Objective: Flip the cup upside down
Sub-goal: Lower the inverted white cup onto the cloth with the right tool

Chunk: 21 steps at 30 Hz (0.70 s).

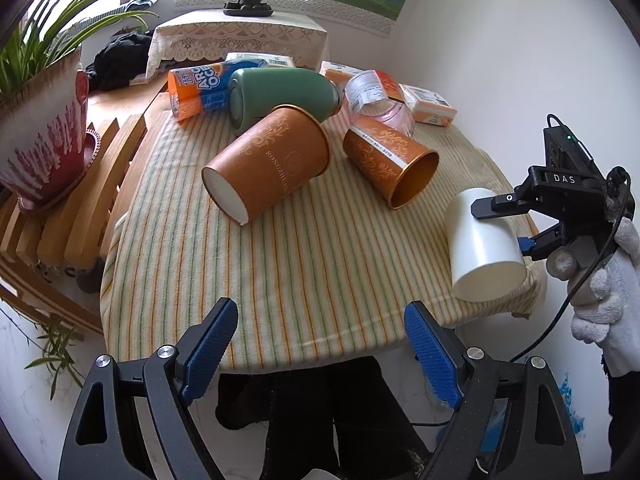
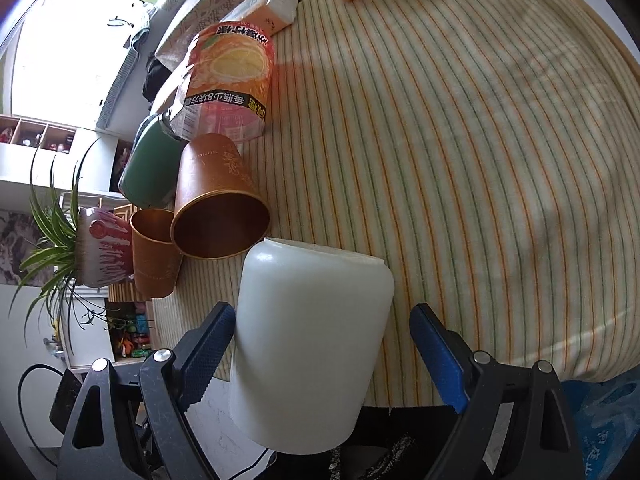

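Over the near edge of a round table draped in a yellow striped cloth (image 1: 280,272), the left gripper (image 1: 316,340) hangs level with its blue-padded fingers (image 1: 208,344) spread wide and holding nothing. To the right of it, at the cloth's right edge, a white-gloved hand (image 1: 604,284) holds the right gripper (image 2: 322,340) pointing in from the side toward a plain white plastic cup (image 1: 482,244). The cup lies tilted, its long axis slanting from the far end down toward the near edge of the cloth. In the right wrist view the cup (image 2: 308,340) sits between the parted fingers; one pad (image 2: 208,344) is at its wall, the other stands apart. Which end is the mouth is hard to tell. Beyond the cup, two copper-orange paper cups (image 1: 272,164) lie tipped on the cloth.
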Each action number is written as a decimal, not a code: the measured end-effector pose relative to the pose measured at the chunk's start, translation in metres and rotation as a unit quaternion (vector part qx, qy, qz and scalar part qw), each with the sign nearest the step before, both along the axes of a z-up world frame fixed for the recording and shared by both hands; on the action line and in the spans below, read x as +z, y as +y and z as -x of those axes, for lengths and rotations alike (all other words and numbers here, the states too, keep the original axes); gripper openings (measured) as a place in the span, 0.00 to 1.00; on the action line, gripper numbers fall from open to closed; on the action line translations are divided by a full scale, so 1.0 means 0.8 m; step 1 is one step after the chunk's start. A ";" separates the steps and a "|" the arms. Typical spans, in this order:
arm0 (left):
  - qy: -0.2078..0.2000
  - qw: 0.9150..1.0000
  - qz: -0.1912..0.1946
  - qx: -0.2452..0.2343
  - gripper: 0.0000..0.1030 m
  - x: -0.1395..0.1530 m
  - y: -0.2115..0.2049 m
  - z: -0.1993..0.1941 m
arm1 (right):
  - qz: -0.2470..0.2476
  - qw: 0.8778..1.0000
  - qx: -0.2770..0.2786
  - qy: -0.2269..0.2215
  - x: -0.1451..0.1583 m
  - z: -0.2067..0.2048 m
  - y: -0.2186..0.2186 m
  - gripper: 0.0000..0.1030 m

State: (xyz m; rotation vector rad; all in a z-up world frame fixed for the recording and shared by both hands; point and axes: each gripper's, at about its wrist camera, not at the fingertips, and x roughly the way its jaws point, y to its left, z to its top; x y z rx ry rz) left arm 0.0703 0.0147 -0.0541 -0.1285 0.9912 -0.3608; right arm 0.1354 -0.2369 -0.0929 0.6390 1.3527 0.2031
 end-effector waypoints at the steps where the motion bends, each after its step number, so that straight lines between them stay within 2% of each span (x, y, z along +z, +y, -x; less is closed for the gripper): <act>1: 0.000 1.000 0.000 0.001 0.85 0.000 0.000 -0.001 | -0.001 1.000 0.002 -0.001 0.000 -0.001 0.000 0.83; 5: 0.004 1.000 0.004 0.003 0.85 -0.003 0.000 -0.006 | -0.011 1.000 0.012 -0.012 0.003 -0.002 0.002 0.72; 10: 0.009 1.000 0.010 0.002 0.85 -0.007 -0.004 -0.011 | -0.001 0.999 0.016 -0.038 0.006 0.002 0.003 0.71; 16: 0.015 1.000 0.016 0.000 0.85 -0.013 -0.008 -0.013 | 0.039 0.990 0.007 -0.133 0.028 0.014 0.002 0.71; 21: 0.020 1.000 0.025 -0.001 0.85 -0.016 -0.013 -0.014 | 0.112 0.967 -0.021 -0.230 0.042 0.020 0.005 0.71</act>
